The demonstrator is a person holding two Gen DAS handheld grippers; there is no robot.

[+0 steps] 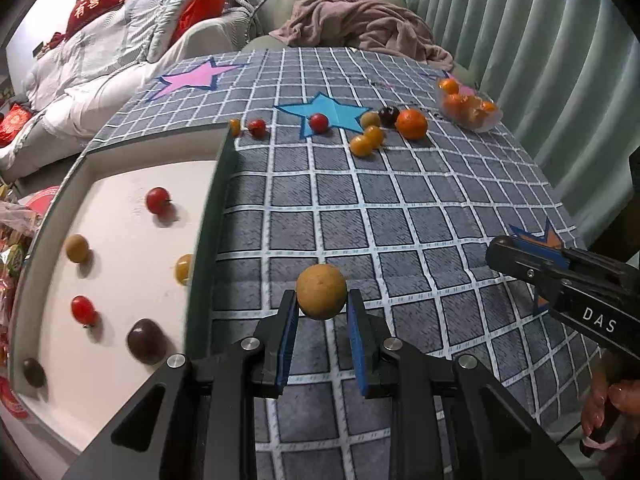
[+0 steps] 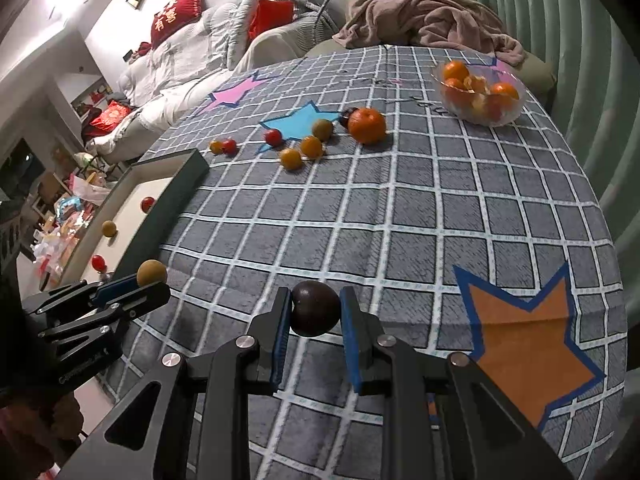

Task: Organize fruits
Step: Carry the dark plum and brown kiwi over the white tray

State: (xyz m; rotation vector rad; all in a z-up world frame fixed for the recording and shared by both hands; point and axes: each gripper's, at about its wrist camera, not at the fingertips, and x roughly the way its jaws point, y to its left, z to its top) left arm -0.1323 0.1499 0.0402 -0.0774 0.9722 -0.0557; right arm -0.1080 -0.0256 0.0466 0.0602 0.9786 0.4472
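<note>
I've got both tongs loaded. Left tongs (image 1: 321, 312) are clamped on a tan round fruit (image 1: 321, 291), held just right of the tray's dark wall. Right tongs (image 2: 314, 320) are clamped on a dark purple fruit (image 2: 315, 308), over the checked cloth on the table (image 2: 400, 220), near the orange star (image 2: 528, 340).

Progress, as I judge it: roughly halfway. The white tray (image 1: 120, 184) already has approx 7 small fruits: two red, one tan, one yellow by the wall, two dark ones, plus another at the near corner. The clear bowl (image 2: 480, 92) holds several oranges. Still loose on the cloth by the blue star (image 2: 296, 122): one big orange (image 2: 367, 125), a few yellow and red small ones, one tan, one dark. So two in hand to drop, then approx 8 left to sort.

Views differ: left cam shows the tray floor w/ nearly all its contents; right cam sees only a sliver of it, w/ three fruits. Right cam shows the bowl's inside and the orange star whole; left cam gets the bowl small at the far edge and the star mostly hidden behind my right tongs.
</note>
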